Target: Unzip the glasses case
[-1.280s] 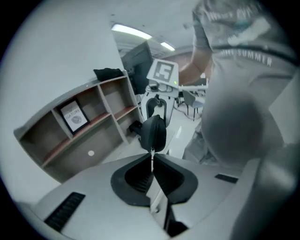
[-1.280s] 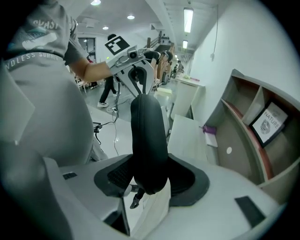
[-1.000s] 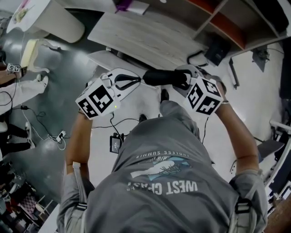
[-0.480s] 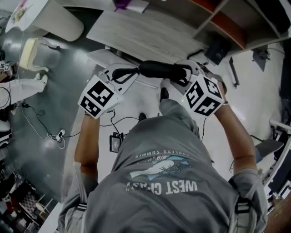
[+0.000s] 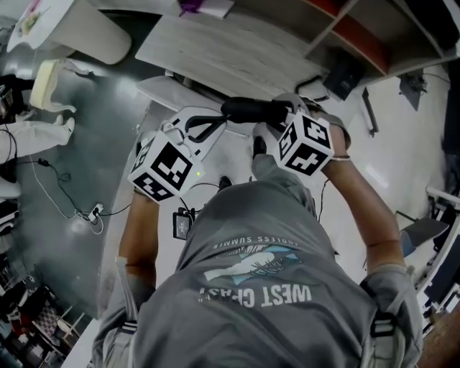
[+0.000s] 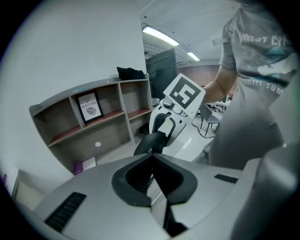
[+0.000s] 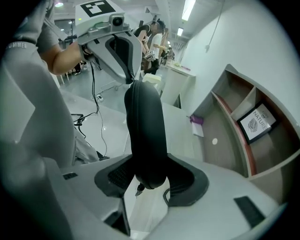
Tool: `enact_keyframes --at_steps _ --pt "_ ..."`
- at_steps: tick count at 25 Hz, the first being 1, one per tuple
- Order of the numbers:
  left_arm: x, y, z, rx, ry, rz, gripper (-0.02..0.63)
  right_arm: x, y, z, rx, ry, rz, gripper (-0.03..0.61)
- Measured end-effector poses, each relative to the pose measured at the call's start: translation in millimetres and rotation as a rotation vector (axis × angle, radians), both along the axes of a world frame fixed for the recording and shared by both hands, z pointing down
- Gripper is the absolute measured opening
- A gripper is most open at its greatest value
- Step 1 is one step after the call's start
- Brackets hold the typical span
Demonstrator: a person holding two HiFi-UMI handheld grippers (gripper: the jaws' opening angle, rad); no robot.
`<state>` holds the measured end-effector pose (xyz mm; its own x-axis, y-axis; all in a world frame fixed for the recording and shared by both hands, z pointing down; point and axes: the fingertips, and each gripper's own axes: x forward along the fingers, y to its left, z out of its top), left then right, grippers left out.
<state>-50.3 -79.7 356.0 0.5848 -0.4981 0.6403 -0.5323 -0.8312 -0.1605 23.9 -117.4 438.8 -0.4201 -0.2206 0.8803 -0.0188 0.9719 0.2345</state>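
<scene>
The black glasses case (image 5: 251, 110) hangs level in the air in front of my chest, held at both ends. My left gripper (image 5: 220, 121) is shut on its left tip; in the left gripper view the fingertips meet (image 6: 151, 158) with the case (image 6: 149, 143) just beyond them. My right gripper (image 5: 282, 116) is shut on the other end. In the right gripper view the case (image 7: 145, 126) runs away from the jaws (image 7: 150, 180), which have just closed a little on it. A small zipper pull (image 7: 139, 190) dangles at that near end.
A pale wooden table (image 5: 230, 50) lies ahead, with a purple item (image 5: 203, 8) at its far side. Open shelves with a framed picture (image 6: 89, 107) stand along the wall. Cables and a power strip (image 5: 90, 213) lie on the floor at left.
The case has risen slightly in the head view. My left gripper has tilted, its marker cube dropping lower. The right gripper's cube has shifted left toward the case.
</scene>
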Motion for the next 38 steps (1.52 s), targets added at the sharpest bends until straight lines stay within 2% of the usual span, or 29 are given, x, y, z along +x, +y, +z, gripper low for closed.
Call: enact_keyframes --at_steps 10,12,13,15,17,20,21,23,30,33,38 --pt "5.6 -10.2 11.5 0.064 -0.072 -0.083 -0.003 -5.1 -4.8 -6.2 0.053 0.049 0.048 0.218" --pt "7.0 -12.8 7.6 0.089 -0.038 -0.115 -0.003 -8.1 -6.7 -6.9 0.045 0.036 0.070 0.219" --pt "5.6 -14.0 4.1 0.094 0.014 -0.133 -0.003 -10.8 -7.0 -8.5 0.041 0.014 0.073 0.222" --pt "-2.3 -15.7 -6.3 0.077 0.175 -0.176 -0.004 -17.9 -6.2 -16.6 0.041 -0.075 0.047 0.231" --pt "-15.9 -17.4 -13.9 0.058 0.298 -0.226 -0.003 -25.4 -3.8 -31.7 0.048 -0.229 -0.009 0.239" --pt "-34.1 -21.2 -16.3 0.057 0.354 -0.291 -0.003 -30.7 2.7 -60.8 0.013 -0.521 -0.055 0.239" --pt "-35.8 -22.1 -16.1 0.050 0.371 -0.301 -0.005 -29.8 4.8 -68.3 0.016 -0.587 -0.062 0.237" --pt "-33.3 -23.1 -13.5 0.036 0.380 -0.302 -0.003 -26.5 7.9 -77.3 0.054 -0.644 -0.078 0.232" --pt "-21.0 -28.1 -15.8 0.043 0.331 -0.279 -0.003 -26.2 4.3 -92.0 0.131 -0.628 -0.050 0.221" --pt "-14.2 -29.0 -14.1 0.069 0.270 -0.266 -0.003 -26.9 2.2 -90.6 0.146 -0.613 -0.029 0.221" --pt "-2.1 -29.8 -19.2 0.067 0.306 -0.258 -0.003 -28.5 -2.2 -90.7 0.156 -0.601 -0.010 0.222"
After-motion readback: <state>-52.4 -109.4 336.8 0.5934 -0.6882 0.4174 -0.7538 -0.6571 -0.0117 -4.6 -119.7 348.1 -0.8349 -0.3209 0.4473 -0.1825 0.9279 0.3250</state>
